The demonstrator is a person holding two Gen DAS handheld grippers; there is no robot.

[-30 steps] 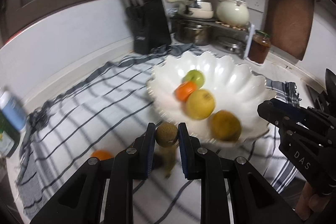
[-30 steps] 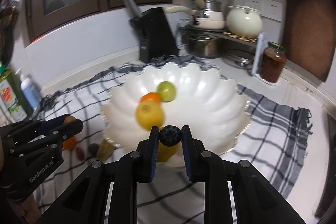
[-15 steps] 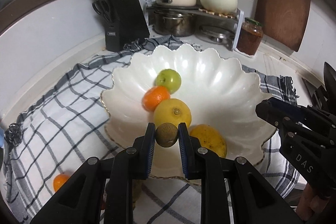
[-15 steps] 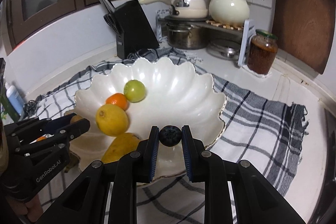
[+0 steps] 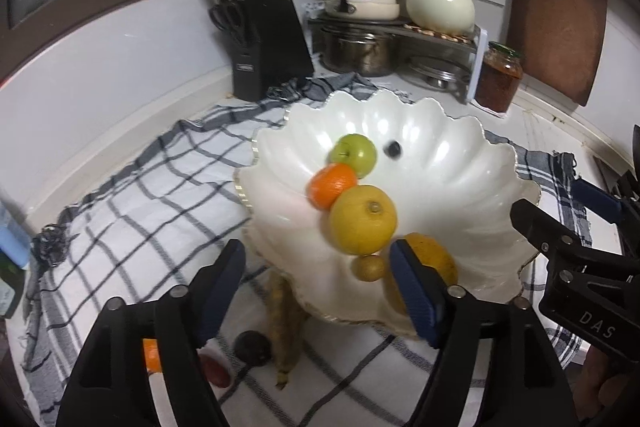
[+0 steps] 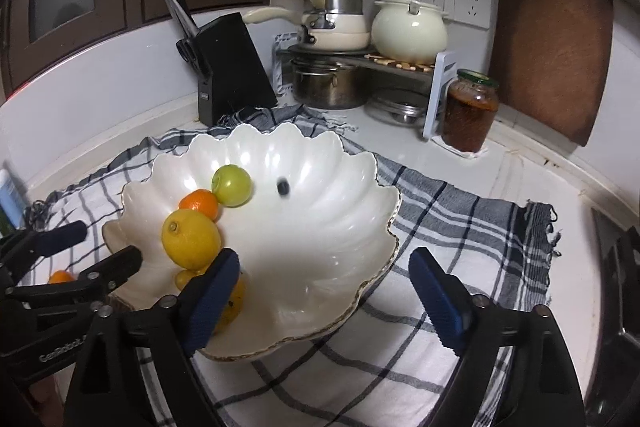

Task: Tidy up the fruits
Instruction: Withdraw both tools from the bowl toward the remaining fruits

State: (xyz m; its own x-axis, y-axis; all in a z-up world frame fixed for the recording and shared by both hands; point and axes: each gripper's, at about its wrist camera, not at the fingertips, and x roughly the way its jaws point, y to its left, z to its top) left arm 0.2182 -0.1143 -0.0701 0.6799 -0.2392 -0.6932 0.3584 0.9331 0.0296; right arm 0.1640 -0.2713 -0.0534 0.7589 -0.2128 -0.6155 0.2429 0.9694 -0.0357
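Observation:
A white scalloped bowl (image 5: 460, 163) (image 6: 320, 267) on a checked cloth holds a green apple (image 5: 354, 155) (image 6: 232, 185), an orange (image 5: 332, 184) (image 6: 199, 203), a yellow lemon (image 5: 363, 219) (image 6: 191, 238), a yellow-orange fruit (image 5: 436, 259), a small brown kiwi (image 5: 368, 267) and a dark blueberry (image 5: 393, 149) (image 6: 283, 186). My left gripper (image 5: 318, 287) is open and empty at the bowl's near rim, above the kiwi. My right gripper (image 6: 324, 297) is open and empty over the bowl's near side.
On the cloth (image 5: 132, 211) by the bowl lie a banana (image 5: 286, 315), a dark round fruit (image 5: 252, 345), a red fruit (image 5: 216, 367) and a small orange (image 6: 60, 277). A knife block (image 6: 230, 67), pots, a kettle (image 6: 410, 31), a jar (image 6: 470, 111) and a cutting board (image 6: 554, 39) stand behind.
Both grippers have opened. The kiwi dropped from the left gripper into the bowl by the lemon, and the blueberry left the right gripper and lies further back in the bowl.

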